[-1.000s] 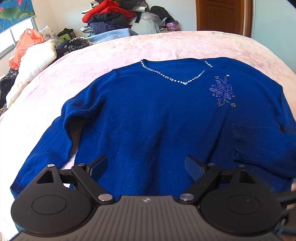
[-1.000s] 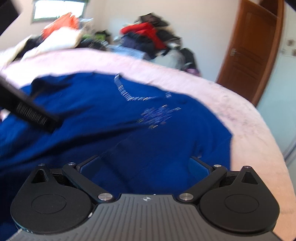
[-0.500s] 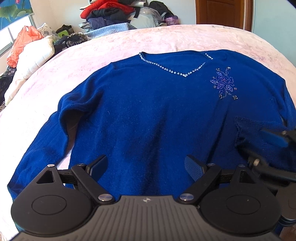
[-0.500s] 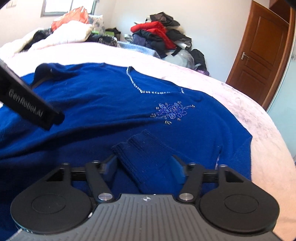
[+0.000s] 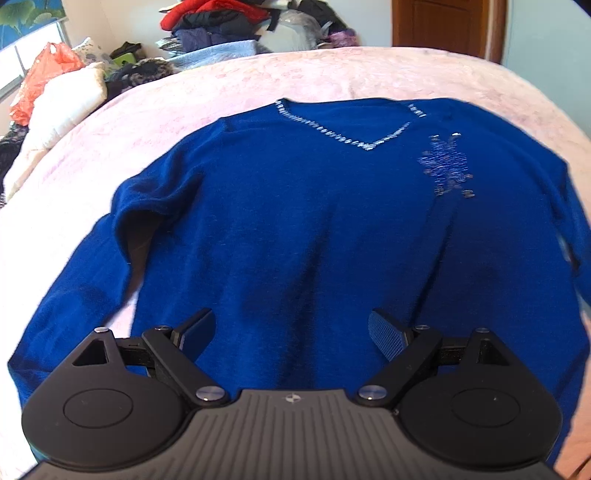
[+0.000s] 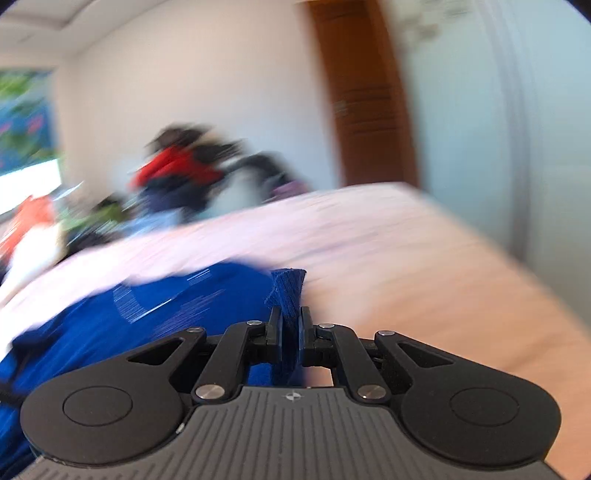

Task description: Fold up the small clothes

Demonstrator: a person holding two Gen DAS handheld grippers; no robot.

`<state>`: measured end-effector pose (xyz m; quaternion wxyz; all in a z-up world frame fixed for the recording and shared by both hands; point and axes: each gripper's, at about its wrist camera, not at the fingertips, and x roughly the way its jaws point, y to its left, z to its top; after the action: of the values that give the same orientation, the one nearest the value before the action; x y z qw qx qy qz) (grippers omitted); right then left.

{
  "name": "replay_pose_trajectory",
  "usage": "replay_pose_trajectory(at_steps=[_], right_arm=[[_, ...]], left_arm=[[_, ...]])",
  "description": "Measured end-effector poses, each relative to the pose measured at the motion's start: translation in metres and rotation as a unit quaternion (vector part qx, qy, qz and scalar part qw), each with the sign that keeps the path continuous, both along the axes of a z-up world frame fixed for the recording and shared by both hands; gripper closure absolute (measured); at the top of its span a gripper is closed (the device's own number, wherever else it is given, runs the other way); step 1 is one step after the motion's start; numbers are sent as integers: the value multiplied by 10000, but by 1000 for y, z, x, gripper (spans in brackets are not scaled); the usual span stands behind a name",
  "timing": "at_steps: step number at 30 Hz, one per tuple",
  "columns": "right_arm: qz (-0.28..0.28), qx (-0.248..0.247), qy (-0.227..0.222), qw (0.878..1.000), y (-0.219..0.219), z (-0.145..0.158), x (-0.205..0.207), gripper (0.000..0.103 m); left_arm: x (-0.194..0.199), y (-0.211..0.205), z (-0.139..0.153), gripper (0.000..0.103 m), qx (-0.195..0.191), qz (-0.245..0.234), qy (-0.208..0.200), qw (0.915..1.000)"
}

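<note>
Pink bedding [image 5: 369,70] covers a wide bed that fills both views. Low in the right wrist view, the right gripper [image 6: 290,325] is clamped on the ribbed cuff [image 6: 290,291] of a blue V-neck sweater [image 5: 314,229], the fabric standing up between the jaws; everything around it is motion-blurred. The left gripper [image 5: 291,332] hangs over the sweater's lower front with jaws spread wide and nothing gripped. The sweater lies face up at the bed's centre, a beaded flower [image 5: 447,170] at two o'clock. Piled clothes [image 5: 218,18] sit at twelve, a wooden door [image 5: 447,26] at one.
</note>
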<state>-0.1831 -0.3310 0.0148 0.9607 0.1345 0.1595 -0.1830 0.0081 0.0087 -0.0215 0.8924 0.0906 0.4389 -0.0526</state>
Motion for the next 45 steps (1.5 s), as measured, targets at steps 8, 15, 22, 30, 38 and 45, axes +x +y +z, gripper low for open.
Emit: replay_pose_trajectory(at_steps=[8, 15, 22, 30, 38, 45], right_arm=[[-1035, 286, -129, 9941, -72, -2, -67, 93], [-1001, 339, -146, 9943, -67, -10, -69, 93], [-1297, 91, -252, 9912, -87, 11, -64, 93], [-1934, -453, -233, 9798, -116, 17, -65, 93], [-2282, -896, -453, 9684, -105, 23, -51, 93], [-1910, -655, -1310, 9706, -79, 33, -44, 93]], left_arm=[[-42, -41, 6, 12, -970, -1403, -652, 9832], [-70, -109, -31, 12, 385, -2323, -1156, 9650], [-79, -127, -23, 12, 171, -2332, -1086, 9662], [-87, -150, -10, 12, -832, -3034, -99, 9492], [-58, -109, -3, 12, -898, -2182, -73, 9717], [-29, -70, -4, 12, -106, -1160, -606, 9913]])
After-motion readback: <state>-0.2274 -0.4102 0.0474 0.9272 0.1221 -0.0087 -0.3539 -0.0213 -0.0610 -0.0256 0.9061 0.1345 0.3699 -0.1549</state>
